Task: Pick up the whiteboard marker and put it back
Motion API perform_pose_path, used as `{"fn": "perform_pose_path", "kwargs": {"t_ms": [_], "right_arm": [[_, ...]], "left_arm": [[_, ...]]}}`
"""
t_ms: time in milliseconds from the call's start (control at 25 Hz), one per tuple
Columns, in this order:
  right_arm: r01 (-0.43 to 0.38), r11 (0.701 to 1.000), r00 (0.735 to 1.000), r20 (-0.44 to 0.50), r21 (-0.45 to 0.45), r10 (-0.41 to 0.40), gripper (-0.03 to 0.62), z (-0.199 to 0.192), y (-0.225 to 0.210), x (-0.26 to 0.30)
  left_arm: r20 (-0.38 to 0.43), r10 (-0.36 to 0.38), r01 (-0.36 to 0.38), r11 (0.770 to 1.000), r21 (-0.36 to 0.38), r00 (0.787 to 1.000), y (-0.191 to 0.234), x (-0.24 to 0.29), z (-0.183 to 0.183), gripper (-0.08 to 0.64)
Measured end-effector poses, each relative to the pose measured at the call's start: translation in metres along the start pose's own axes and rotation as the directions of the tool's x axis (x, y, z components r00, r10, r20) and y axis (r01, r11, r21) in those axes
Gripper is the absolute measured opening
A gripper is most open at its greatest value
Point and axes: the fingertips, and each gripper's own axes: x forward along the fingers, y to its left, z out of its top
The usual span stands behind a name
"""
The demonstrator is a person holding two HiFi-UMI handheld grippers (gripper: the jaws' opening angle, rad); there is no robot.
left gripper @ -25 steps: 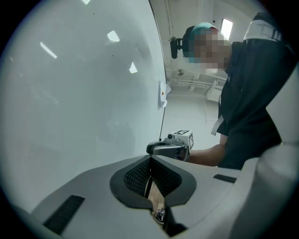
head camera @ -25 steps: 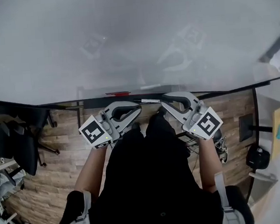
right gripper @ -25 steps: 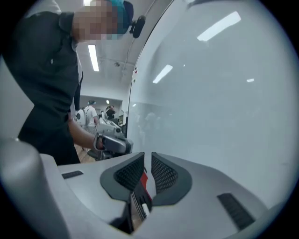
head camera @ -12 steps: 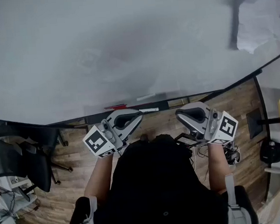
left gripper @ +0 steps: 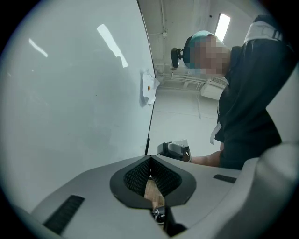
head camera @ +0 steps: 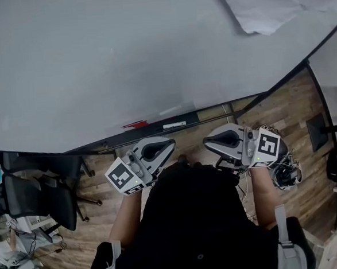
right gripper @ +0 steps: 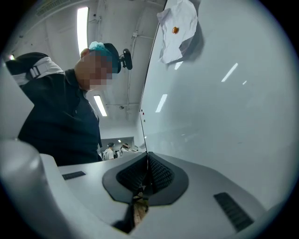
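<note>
By the whiteboard (head camera: 123,59) — left tool (head camera: 168,144) closed, right tool (head camera: 208,142) newly closed.

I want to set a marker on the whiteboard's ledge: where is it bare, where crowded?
The ledge looks bare right of the white marker, toward the whiteboard's lower corner, and left of the red marker. Those two markers crowd its middle.

We are in an office or meeting room.
We see a large white whiteboard (head camera: 123,59), a slim white whiteboard marker (head camera: 173,125) on its black ledge (head camera: 207,114), a black swivel office chair (head camera: 34,192), brown wood-plank flooring (head camera: 293,111) and long ceiling strip lights (right gripper: 83,23).
</note>
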Motion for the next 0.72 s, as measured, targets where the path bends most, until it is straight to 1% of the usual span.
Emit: {"fn": "perform_pose_path", "kwargs": {"t_ms": [80,160,240,520,720], "right_arm": [[-0.002,1.000,1.000,-0.009,-0.005,0.002,0.020,-0.004,0.005,-0.007],[-0.007,1.000,1.000,-0.027,-0.029,0.006,0.020,-0.008,0.009,-0.010],[0.004,0.999,0.999,-0.046,-0.036,-0.005,0.021,-0.014,0.011,-0.013],[0.061,0.998,0.996,-0.072,0.018,-0.059,0.021,-0.045,0.015,-0.039],[0.065,0.997,0.993,-0.102,0.031,-0.061,0.022,-0.052,0.017,-0.042]], "left_arm": [[-0.012,0.005,-0.005,1.000,-0.008,1.000,-0.009,0.001,-0.004,0.012],[-0.031,0.009,-0.010,1.000,-0.010,0.999,-0.013,0.001,-0.009,0.012],[-0.048,0.009,-0.009,1.000,-0.007,0.999,-0.018,0.004,-0.014,0.012],[-0.070,0.019,-0.022,0.999,-0.042,0.997,-0.036,0.012,-0.036,0.012],[-0.077,0.044,-0.048,0.997,-0.055,0.996,-0.042,0.007,-0.042,0.012]]}}
